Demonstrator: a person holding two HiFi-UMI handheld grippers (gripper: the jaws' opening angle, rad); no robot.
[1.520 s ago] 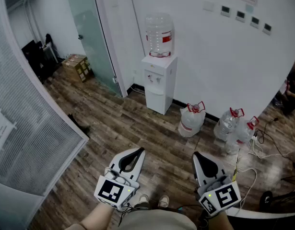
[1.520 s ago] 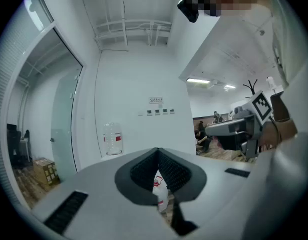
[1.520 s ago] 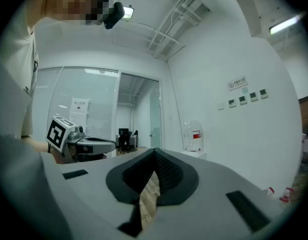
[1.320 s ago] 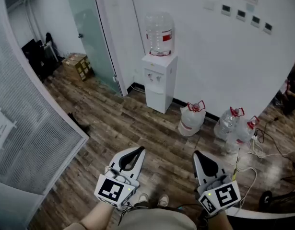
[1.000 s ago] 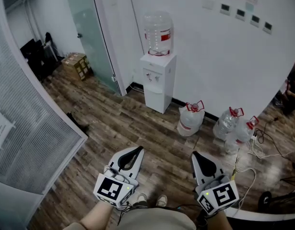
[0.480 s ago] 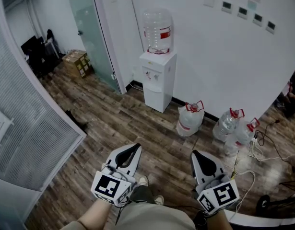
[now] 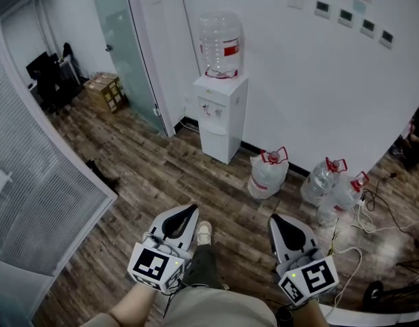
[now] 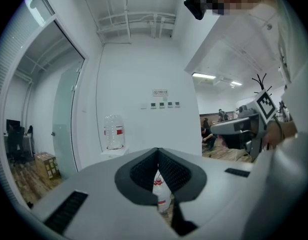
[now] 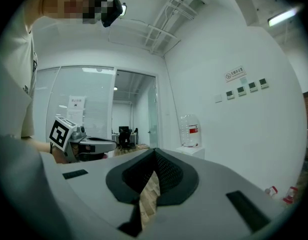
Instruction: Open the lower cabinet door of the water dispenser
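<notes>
The dispenser [image 7: 221, 111] stands against the far wall with its lower door [image 7: 216, 142] shut, well apart from both grippers. Jugs [image 7: 267, 176] sit on the floor to its right. The left gripper [image 7: 187, 211] and right gripper [image 7: 275, 219] hang near the person, jaws together, holding nothing. Closed jaws would likely slip off the door's edge. A step drifting right could knock a jug.
</notes>
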